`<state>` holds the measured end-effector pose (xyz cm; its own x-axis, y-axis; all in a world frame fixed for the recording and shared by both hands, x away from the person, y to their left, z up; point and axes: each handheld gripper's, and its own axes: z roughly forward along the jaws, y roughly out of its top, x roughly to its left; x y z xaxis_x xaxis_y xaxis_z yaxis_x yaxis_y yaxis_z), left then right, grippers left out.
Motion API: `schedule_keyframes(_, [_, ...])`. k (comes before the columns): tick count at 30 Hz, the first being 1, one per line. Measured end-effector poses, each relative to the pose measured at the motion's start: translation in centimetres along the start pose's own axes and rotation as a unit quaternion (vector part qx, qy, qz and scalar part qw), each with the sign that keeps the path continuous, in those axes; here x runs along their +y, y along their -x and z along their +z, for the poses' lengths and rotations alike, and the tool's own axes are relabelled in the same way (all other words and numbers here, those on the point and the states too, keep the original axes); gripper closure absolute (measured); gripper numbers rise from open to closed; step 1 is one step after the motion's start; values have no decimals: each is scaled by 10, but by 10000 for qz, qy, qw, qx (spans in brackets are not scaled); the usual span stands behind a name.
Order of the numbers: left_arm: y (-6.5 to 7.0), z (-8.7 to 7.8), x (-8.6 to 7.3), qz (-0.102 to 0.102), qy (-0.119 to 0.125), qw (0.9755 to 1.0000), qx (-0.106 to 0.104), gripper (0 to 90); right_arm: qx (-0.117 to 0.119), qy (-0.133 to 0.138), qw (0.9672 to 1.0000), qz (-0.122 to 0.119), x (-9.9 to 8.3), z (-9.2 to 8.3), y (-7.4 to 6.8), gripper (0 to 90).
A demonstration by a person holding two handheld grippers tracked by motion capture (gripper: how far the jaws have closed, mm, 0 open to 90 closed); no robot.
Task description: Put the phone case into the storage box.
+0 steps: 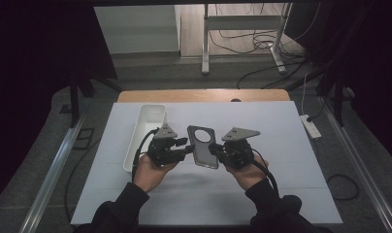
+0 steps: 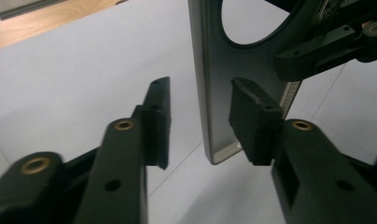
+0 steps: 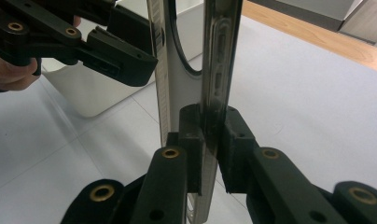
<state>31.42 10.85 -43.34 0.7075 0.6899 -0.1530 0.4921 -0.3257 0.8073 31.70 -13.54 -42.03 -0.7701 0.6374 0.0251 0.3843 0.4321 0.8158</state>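
Note:
A grey phone back cover point(image 1: 204, 145) with a large round camera hole is held up over the white mat between my two grippers. My right gripper point(image 1: 214, 149) is shut on its right side rail; in the right gripper view both pads point(image 3: 191, 135) clamp the shiny rail point(image 3: 219, 56). My left gripper point(image 1: 188, 148) is at the cover's left side. In the left gripper view the cover's edge point(image 2: 203, 93) stands between the jaws point(image 2: 200, 93), with a clear gap to the left pad point(image 2: 158, 116) while the right pad lies against the inner face.
A long white bin point(image 1: 146, 121) stands on the mat just left of my left hand. The white mat point(image 1: 281, 145) lies on a wooden table point(image 1: 204, 95). On the floor to the right is a power strip point(image 1: 311, 126) with cables.

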Motion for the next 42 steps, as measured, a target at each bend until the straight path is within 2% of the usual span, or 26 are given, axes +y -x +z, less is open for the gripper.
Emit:
schedule_keyframes(4, [0,0,0,-106,-18,9999,-37,696,-21,5,10000,15,0,1,-1,811])
schedule_keyframes(7, [0,0,1,-85,-35,10000,-19,753,-31,-7,10000,30,0,1,-3,811])
schedule_keyframes(10, [1,-1,1,-175,-102,9998,19,819,-3,0,10000,53,0,2,-4,811])
schedule_keyframes(15, [-3,-5,0,-308,-4,9995,-56,843,53,50,9999,94,1,2,-8,809])
schedule_keyframes(19, [-4,-6,0,-411,56,9991,-4,873,133,57,9999,92,0,3,-9,806])
schedule_keyframes(20, [-5,-7,0,-486,60,9988,4,879,253,69,9996,105,0,4,-10,800])
schedule_keyframes(25, [-4,-6,0,-514,15,9986,105,889,446,46,9990,89,0,7,-13,753])
schedule_keyframes(34, [-9,-9,1,-666,29,9972,352,890,459,57,9988,137,-1,3,-9,639])
schedule_keyframes(42, [-13,-15,2,-742,89,9963,417,890,425,35,9991,16,-3,-5,-7,554])
